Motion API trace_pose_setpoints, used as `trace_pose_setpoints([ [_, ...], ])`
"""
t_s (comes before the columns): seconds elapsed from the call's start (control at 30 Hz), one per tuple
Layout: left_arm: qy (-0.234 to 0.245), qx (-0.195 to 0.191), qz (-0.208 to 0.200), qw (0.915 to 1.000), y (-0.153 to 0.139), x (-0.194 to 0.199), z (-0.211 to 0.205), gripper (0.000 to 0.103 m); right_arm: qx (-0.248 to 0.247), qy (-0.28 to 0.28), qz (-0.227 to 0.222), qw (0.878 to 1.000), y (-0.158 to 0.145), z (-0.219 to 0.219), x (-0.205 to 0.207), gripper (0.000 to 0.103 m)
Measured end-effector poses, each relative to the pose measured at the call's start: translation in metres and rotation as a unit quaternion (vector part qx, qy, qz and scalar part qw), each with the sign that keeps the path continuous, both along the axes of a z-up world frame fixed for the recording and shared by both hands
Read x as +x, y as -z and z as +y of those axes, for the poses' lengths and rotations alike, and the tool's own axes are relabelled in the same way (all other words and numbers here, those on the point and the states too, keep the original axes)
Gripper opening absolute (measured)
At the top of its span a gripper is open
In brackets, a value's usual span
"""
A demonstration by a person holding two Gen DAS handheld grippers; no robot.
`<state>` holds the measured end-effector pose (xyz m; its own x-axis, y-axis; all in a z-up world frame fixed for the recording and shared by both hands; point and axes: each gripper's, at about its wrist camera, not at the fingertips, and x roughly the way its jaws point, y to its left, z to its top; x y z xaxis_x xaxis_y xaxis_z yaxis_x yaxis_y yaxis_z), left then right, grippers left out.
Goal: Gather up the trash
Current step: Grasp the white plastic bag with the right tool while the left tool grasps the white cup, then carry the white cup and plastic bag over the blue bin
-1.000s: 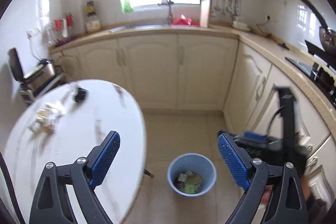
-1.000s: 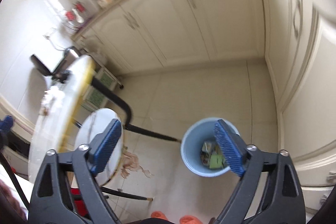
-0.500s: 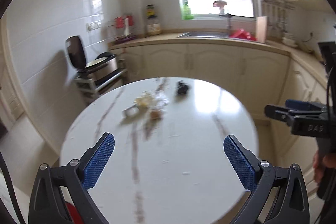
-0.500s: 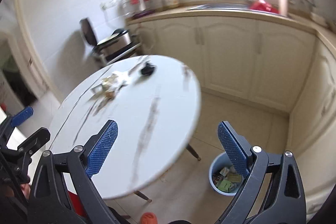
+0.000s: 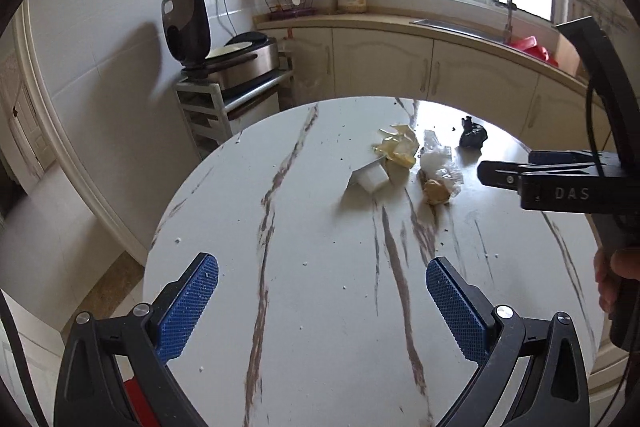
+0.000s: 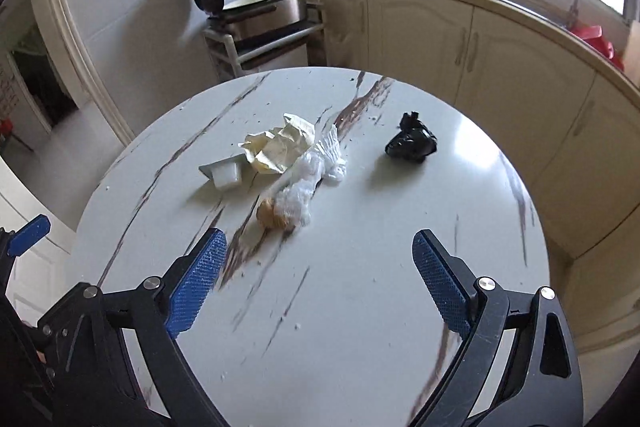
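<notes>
Trash lies on the far half of a round white marble table [image 5: 320, 227] [image 6: 360, 287]: a crumpled yellowish wrapper [image 5: 398, 147] [image 6: 280, 147], a small white plastic cup [image 5: 370, 177] [image 6: 226, 173], a clear plastic bag with a brown lump [image 5: 440, 175] [image 6: 300, 195], and a small black knotted bag [image 5: 473, 135] [image 6: 412, 143]. My left gripper [image 5: 322, 295] is open and empty above the table's near part. My right gripper [image 6: 318, 269] is open and empty, just short of the brown lump; in the left wrist view it shows side-on at the right [image 5: 560, 183].
Cream kitchen cabinets and a countertop with a sink [image 5: 460, 27] run behind the table. A white shelf cart with an open electric grill [image 5: 224, 67] [image 6: 256, 11] stands at the far left. A doorway shows at the left [image 6: 36, 87]. The bin is out of view.
Both grippers have swung from the blue floor bin to the table and moved closer to the trash. Both stayed open and empty.
</notes>
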<state>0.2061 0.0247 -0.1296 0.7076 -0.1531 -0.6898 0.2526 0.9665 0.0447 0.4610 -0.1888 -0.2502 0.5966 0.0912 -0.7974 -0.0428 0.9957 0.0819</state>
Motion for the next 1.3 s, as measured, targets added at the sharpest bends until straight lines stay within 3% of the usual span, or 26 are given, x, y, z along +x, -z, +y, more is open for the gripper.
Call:
trace_pose_setpoints([
  [0.27,0.021,0.01,0.028,0.9993,0.001,0.059,0.004,0.102,0.011,-0.001,0.035,0.999,0.034,0.002,0.06,0.069],
  [0.4,0.03,0.014,0.037,0.9987,0.008,0.092,-0.006,0.102,0.007,-0.017,0.048,0.999,0.04,-0.001,0.068,0.034],
  [0.5,0.039,0.007,0.049,0.998,0.017,0.121,-0.022,0.102,0.005,-0.039,0.047,0.998,0.044,-0.003,0.063,0.019],
  [0.7,0.016,0.007,0.059,0.9981,0.029,0.162,-0.041,0.102,0.02,-0.031,0.003,0.999,0.02,-0.036,0.039,0.017],
  [0.9,-0.002,0.008,0.084,0.9964,0.047,0.207,-0.052,0.097,0.037,-0.035,-0.004,0.999,0.01,-0.064,0.015,0.017],
  [0.97,-0.005,0.006,0.089,0.996,0.051,0.214,-0.055,0.082,0.047,-0.036,-0.005,0.998,0.009,-0.072,0.009,0.017],
  [1.1,0.013,-0.001,0.097,0.9952,0.056,0.224,-0.063,0.068,0.059,-0.038,-0.009,0.998,0.008,-0.078,-0.002,0.017],
  [1.13,0.017,-0.006,0.097,0.9952,0.056,0.225,-0.064,0.058,0.06,-0.039,-0.011,0.997,0.007,-0.078,-0.004,0.017],
  [1.17,0.022,-0.008,0.095,0.9952,0.055,0.225,-0.065,0.038,0.06,-0.042,-0.012,0.997,0.006,-0.078,-0.006,0.017],
  [1.3,0.027,-0.008,0.103,0.9943,0.054,0.22,-0.063,0.038,0.062,-0.048,-0.014,0.997,0.004,-0.072,-0.017,0.017],
])
